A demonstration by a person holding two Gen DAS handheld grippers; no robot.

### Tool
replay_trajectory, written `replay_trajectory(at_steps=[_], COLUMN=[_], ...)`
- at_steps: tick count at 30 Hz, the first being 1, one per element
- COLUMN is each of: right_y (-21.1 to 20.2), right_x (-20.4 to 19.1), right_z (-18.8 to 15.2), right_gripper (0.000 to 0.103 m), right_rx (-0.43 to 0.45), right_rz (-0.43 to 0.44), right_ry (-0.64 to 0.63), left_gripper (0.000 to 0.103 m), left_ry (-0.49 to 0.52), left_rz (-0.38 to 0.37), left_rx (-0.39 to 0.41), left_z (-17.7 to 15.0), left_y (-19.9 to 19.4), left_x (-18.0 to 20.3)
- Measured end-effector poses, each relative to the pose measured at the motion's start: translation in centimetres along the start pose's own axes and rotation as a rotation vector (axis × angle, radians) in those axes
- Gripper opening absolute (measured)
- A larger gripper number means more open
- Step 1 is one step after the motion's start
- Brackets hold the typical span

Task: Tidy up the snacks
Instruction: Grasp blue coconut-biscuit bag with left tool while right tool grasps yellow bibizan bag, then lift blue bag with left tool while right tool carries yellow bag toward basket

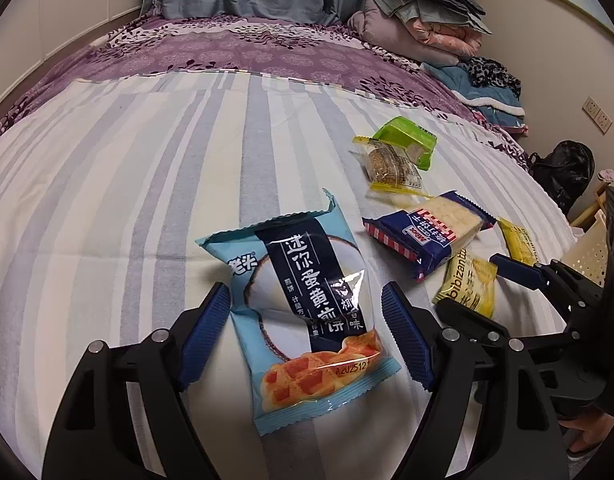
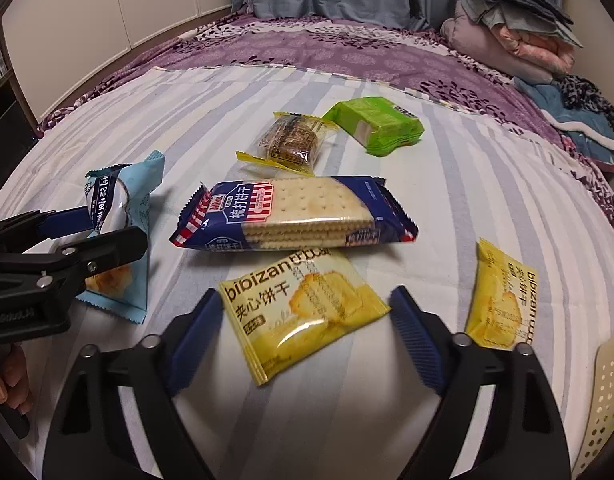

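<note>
The light-blue egg-roll packet (image 1: pixel 307 312) lies nearest the left wrist camera, flat on the striped sheet (image 1: pixel 127 184) between the wide-spread blue pads of the left gripper (image 1: pixel 307 336); neither pad seems to touch the wrapper yet. On the other side the right gripper (image 2: pixel 305 332) stands just as wide around a yellow bibizan packet (image 2: pixel 303 312), whose far edge tucks under the navy soda-cracker pack (image 2: pixel 295 212). A second yellow packet (image 2: pixel 503 300) lies to the right, beside the perforated cream basket (image 2: pixel 605 396), which looks like the likely place for the snacks. Farther off sit a clear-wrapped grain bar (image 2: pixel 293 142) and a green pack (image 2: pixel 377 126), just beside each other. To do this step well, each tool should probably sink until its pads flank the packet's puffed middle, then close gently, since the air-filled film may slip or crumple and the biscuits inside may crack. The right packet likely needs drawing back from under the cracker pack before lifting, or that pack may be dragged along.
</note>
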State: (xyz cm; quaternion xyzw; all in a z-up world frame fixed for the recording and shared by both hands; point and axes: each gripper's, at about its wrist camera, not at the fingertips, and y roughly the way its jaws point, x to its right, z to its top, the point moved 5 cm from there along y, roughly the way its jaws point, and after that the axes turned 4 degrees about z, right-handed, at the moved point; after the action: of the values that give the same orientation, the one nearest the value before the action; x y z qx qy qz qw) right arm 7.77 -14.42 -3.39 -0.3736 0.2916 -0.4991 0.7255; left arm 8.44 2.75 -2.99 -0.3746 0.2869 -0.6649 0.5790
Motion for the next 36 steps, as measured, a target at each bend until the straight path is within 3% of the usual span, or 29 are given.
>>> replay_trajectory(at_steps=[1, 7, 28, 30, 31, 36], right_y=[-0.1, -1.7, -8.6, -8.8, -9.0, -9.4], right_x=[0.1, 0.8, 4.2, 4.4, 4.6, 5.3], right_z=[-0.1, -1.3, -4.5, -4.8, -5.0, -5.3], right_gripper=[0.074, 0.067, 0.062, 0.057, 0.043, 0.041], right_rx=[0.001, 0.022, 0.130, 0.134, 0.135, 0.139], right_rz=[0.005, 0.038, 0.042, 0.045, 0.050, 0.058], right_ry=[0.004, 0.068, 0.192, 0.203, 0.211, 0.235], left_gripper=[0.068, 0.061, 0.060, 0.060, 0.060, 0.060], left_ry=[-0.003, -0.002, 0.079, 0.084, 0.087, 0.101], left_rz=[-0.001, -0.033, -0.105, -0.109, -0.110, -0.115], left_rx=[0.004, 0.022, 0.109, 0.113, 0.114, 0.119], left_z=[0.0, -0.1, 0.3, 0.2, 0.2, 0.2], left_y=[-0.1, -1.2, -7.1, -7.4, -7.6, -8.0], left_x=[-0.1, 0.3, 4.4, 4.8, 4.9, 5.6])
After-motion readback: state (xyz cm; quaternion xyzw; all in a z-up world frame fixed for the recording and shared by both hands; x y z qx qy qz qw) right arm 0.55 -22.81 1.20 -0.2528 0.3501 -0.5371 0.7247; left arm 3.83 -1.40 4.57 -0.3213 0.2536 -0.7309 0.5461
